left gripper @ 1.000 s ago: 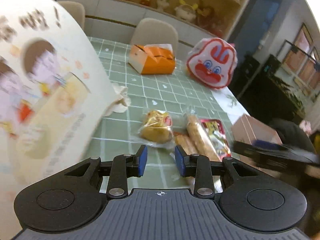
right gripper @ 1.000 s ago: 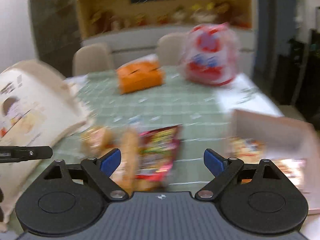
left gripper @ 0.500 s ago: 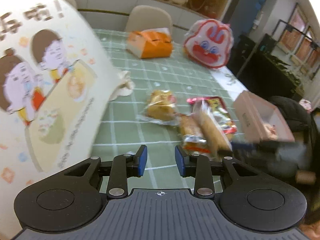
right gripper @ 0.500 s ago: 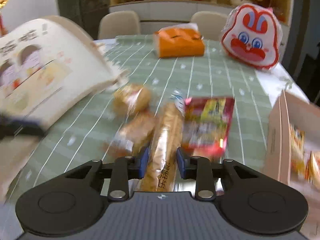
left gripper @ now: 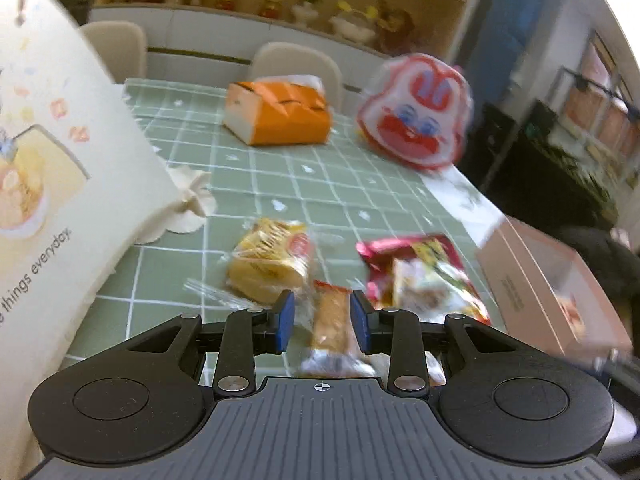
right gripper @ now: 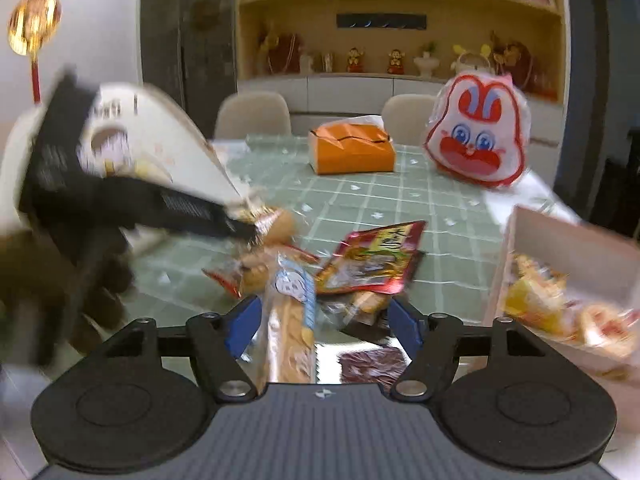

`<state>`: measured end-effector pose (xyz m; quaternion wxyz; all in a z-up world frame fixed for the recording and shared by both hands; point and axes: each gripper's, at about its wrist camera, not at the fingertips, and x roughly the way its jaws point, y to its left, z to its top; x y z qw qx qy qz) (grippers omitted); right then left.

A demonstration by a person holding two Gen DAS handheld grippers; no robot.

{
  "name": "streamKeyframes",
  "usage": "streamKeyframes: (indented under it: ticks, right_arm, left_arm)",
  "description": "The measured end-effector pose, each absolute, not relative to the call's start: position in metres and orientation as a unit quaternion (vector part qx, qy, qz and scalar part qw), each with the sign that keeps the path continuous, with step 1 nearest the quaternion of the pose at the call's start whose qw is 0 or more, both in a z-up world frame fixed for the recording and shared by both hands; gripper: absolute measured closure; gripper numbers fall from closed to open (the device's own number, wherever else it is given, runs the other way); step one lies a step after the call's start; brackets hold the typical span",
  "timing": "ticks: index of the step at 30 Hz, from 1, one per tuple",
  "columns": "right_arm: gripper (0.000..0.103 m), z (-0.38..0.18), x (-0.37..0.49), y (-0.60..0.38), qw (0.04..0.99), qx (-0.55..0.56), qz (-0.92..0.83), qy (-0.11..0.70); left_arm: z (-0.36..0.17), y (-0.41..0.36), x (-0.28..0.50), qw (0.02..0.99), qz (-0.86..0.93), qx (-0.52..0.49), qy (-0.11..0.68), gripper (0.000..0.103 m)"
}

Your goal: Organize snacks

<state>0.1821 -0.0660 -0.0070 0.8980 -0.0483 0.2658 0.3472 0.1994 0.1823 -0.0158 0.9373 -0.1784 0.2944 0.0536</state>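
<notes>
Several wrapped snacks lie on the green checked tablecloth. In the left wrist view a round yellow pastry pack and a red packet lie ahead. My left gripper is narrowly open, its pads either side of a small wrapped bread; grip unclear. My right gripper is open, and a long wrapped bread stick lies between its fingers beside the red packet. The left gripper's body shows at the left of the right wrist view.
A large cream illustrated bag stands at the left. A pink cardboard box holding snacks is at the right. An orange tissue box and a rabbit-face bag sit at the far side. Chairs and shelves stand behind.
My right gripper has opened again after being narrow around the bread stick. My left gripper has moved forward and down to the small wrapped bread. The views are blurred by motion.
</notes>
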Motion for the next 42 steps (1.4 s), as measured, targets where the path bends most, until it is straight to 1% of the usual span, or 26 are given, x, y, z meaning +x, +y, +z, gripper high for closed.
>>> streamKeyframes:
  ticks: [2, 4, 7, 12, 15, 17, 19, 21, 23, 27, 34, 36, 40, 42]
  right_arm:
    - [0.032, -0.015, 0.191, -0.067, 0.888, -0.023, 0.367, 0.275]
    - [0.032, -0.021, 0.197, -0.069, 0.882, -0.014, 0.377, 0.282]
    - [0.032, -0.026, 0.201, -0.072, 0.880, -0.004, 0.374, 0.293]
    - [0.031, -0.030, 0.203, -0.077, 0.863, 0.029, 0.394, 0.315]
    - [0.030, -0.031, 0.204, -0.078, 0.864, 0.032, 0.389, 0.319]
    - [0.030, -0.030, 0.204, -0.079, 0.864, 0.036, 0.387, 0.321]
    - [0.029, -0.030, 0.203, -0.080, 0.861, 0.038, 0.391, 0.322]
    - [0.029, -0.030, 0.204, -0.080, 0.860, 0.037, 0.393, 0.325]
    - [0.028, -0.030, 0.205, -0.080, 0.860, 0.037, 0.389, 0.327]
    - [0.026, -0.032, 0.207, -0.080, 0.863, 0.037, 0.375, 0.337]
    - [0.024, -0.038, 0.213, -0.078, 0.860, 0.034, 0.363, 0.356]
    - [0.023, -0.040, 0.215, -0.077, 0.860, 0.032, 0.360, 0.360]
    - [0.022, -0.040, 0.217, -0.077, 0.864, 0.029, 0.356, 0.355]
    - [0.022, -0.039, 0.217, -0.078, 0.868, 0.027, 0.352, 0.350]
  left_arm:
    - [-0.007, 0.192, 0.199, 0.938, 0.065, -0.182, 0.288, 0.068]
    - [0.014, 0.198, 0.208, 0.941, 0.068, -0.150, 0.294, 0.068]
    - [0.031, 0.204, 0.239, 0.933, 0.054, -0.105, 0.340, 0.068]
    - [0.009, 0.205, 0.282, 0.914, 0.064, -0.042, 0.399, 0.068]
    - [0.005, 0.194, 0.288, 0.911, 0.030, -0.012, 0.412, 0.068]
    - [0.005, 0.184, 0.290, 0.899, 0.003, 0.013, 0.437, 0.054]
    - [0.004, 0.174, 0.290, 0.892, -0.006, 0.046, 0.449, 0.049]
    - [0.000, 0.162, 0.289, 0.890, -0.001, 0.086, 0.449, 0.048]
    - [-0.005, 0.156, 0.288, 0.887, 0.001, 0.105, 0.449, 0.040]
    - [-0.009, 0.165, 0.296, 0.882, 0.022, 0.085, 0.462, 0.039]
    - [-0.018, 0.202, 0.305, 0.884, 0.029, -0.033, 0.466, 0.032]
    - [-0.018, 0.204, 0.302, 0.887, 0.028, -0.043, 0.458, 0.034]
    - [-0.014, 0.206, 0.289, 0.890, 0.033, -0.064, 0.451, 0.042]
    - [-0.009, 0.207, 0.272, 0.894, 0.028, -0.089, 0.437, 0.043]
